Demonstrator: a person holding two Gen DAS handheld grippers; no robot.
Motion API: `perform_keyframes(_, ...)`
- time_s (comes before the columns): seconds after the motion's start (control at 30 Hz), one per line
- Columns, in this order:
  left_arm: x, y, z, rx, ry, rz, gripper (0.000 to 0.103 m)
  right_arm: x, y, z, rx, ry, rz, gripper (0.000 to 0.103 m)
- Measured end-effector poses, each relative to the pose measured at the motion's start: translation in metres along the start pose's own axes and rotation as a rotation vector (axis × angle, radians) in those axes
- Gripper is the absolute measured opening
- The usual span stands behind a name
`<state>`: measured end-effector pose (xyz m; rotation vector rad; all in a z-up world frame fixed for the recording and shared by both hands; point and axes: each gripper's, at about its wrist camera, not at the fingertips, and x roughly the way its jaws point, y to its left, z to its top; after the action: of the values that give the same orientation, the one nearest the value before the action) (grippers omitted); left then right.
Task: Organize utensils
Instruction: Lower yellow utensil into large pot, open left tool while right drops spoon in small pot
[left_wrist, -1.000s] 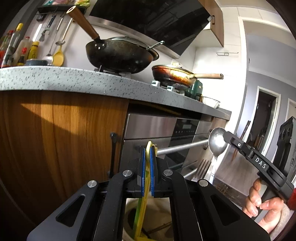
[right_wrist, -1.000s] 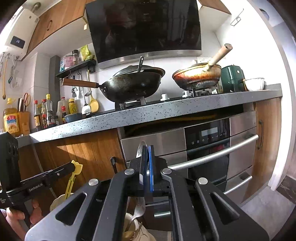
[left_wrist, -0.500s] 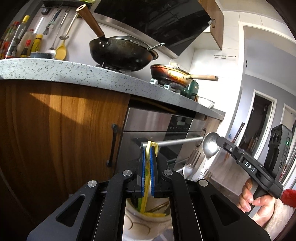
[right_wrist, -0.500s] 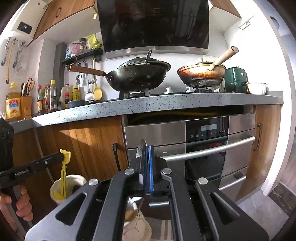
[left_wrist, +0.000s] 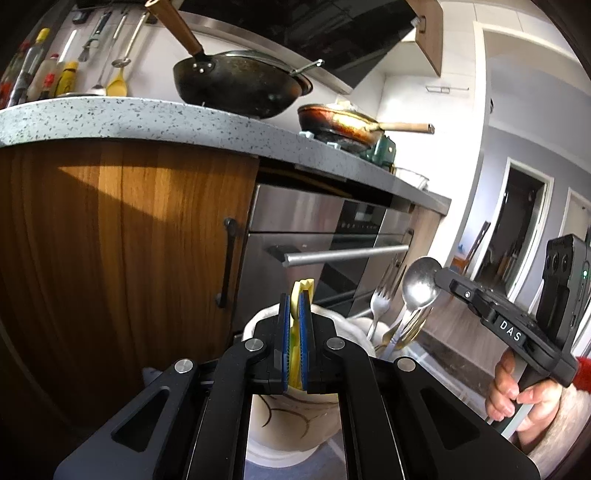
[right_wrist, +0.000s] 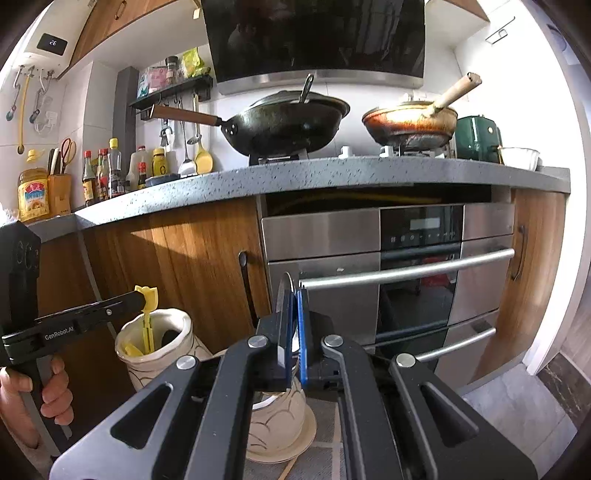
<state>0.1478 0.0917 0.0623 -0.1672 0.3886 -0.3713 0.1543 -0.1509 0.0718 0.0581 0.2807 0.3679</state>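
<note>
My left gripper (left_wrist: 294, 300) is shut on a yellow plastic utensil (left_wrist: 301, 288) near its top end. The right wrist view shows that gripper (right_wrist: 142, 297) from the side, with the yellow utensil (right_wrist: 148, 328) reaching down into a cream ceramic jar (right_wrist: 173, 332). The same jar (left_wrist: 291, 417) sits right under my left fingers. My right gripper (right_wrist: 293, 295) is shut on a metal spoon (right_wrist: 283, 291), seen edge-on. In the left wrist view the right gripper (left_wrist: 440, 277) holds the spoon (left_wrist: 419, 284) bowl-up over a second jar (left_wrist: 360, 328) of forks (left_wrist: 380, 302).
Straight ahead stands a wooden cabinet (right_wrist: 192, 254) beside a steel oven (right_wrist: 417, 266) with bar handles. Above, a speckled counter (right_wrist: 332, 173) carries a black wok (right_wrist: 284, 125) and a frying pan (right_wrist: 410, 123). Bottles (right_wrist: 107, 170) line the left; a doorway (left_wrist: 517, 229) opens at right.
Both grippers have sunk toward the two jars, which now fill more of the lower view. The yellow utensil's lower end has gone down into the left jar; the spoon hangs lower among the forks.
</note>
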Motion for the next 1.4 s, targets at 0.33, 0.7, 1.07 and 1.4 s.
perform_keyframes(0.33, 0.011, 0.005, -0.005, -0.009, 0.044, 0.028, 0.005, 0.004, -0.001, -0.002, 0.012, 0.007, -0.006, 0.002)
perform_keyframes(0.7, 0.010, 0.002, -0.004, 0.022, 0.038, 0.051, 0.005, 0.009, -0.011, -0.004, 0.064, 0.028, -0.023, 0.002)
perform_keyframes(1.07, 0.009, 0.002, -0.004, 0.024, 0.037, 0.052, 0.007, 0.009, -0.015, -0.005, 0.067, 0.035, -0.036, 0.011)
perform_keyframes(1.4, 0.008, 0.001, -0.004, 0.027, 0.032, 0.052, 0.014, 0.004, -0.017, 0.000, 0.086, 0.011, -0.040, 0.039)
